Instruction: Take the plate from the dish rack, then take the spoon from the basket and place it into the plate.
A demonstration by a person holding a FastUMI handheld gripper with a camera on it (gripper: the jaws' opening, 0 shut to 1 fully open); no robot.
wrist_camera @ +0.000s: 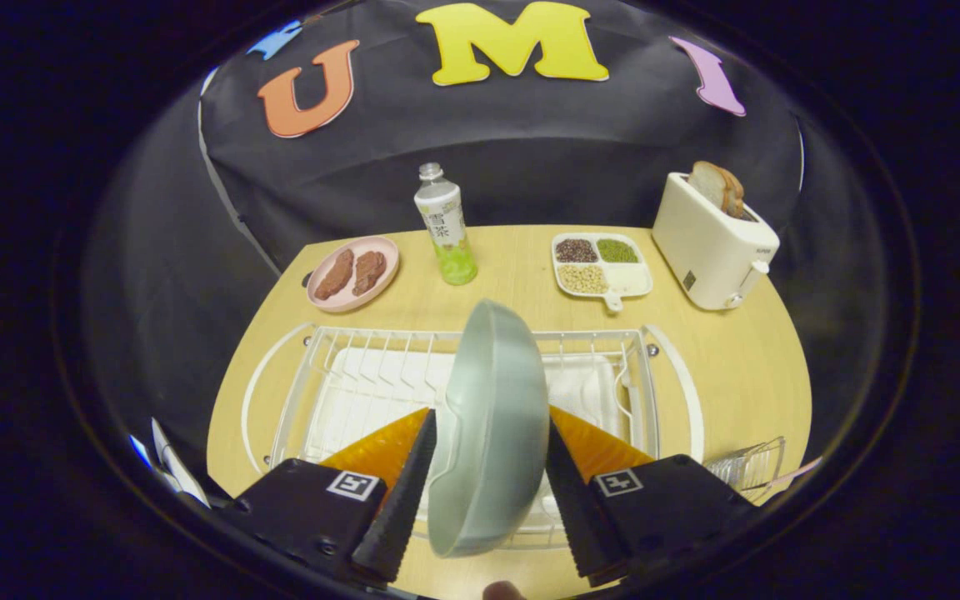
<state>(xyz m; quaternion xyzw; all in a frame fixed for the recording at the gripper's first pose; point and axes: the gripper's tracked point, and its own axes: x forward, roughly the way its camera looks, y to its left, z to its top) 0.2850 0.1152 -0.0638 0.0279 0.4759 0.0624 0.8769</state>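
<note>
Tongs clenched on plate, upright above dish rack: first step underway; next, setting it flat on bench.

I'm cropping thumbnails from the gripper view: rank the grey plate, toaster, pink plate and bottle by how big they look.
1. grey plate, between the gripper fingers, so nearness inflates it
2. toaster
3. pink plate and bottle look too alike to rank

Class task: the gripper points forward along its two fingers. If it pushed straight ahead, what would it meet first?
The grey plate, standing on edge between the fingers of the gripper, is already in its line; beyond it lies the dish rack. Whether both fingers already press on it is unclear.
</note>
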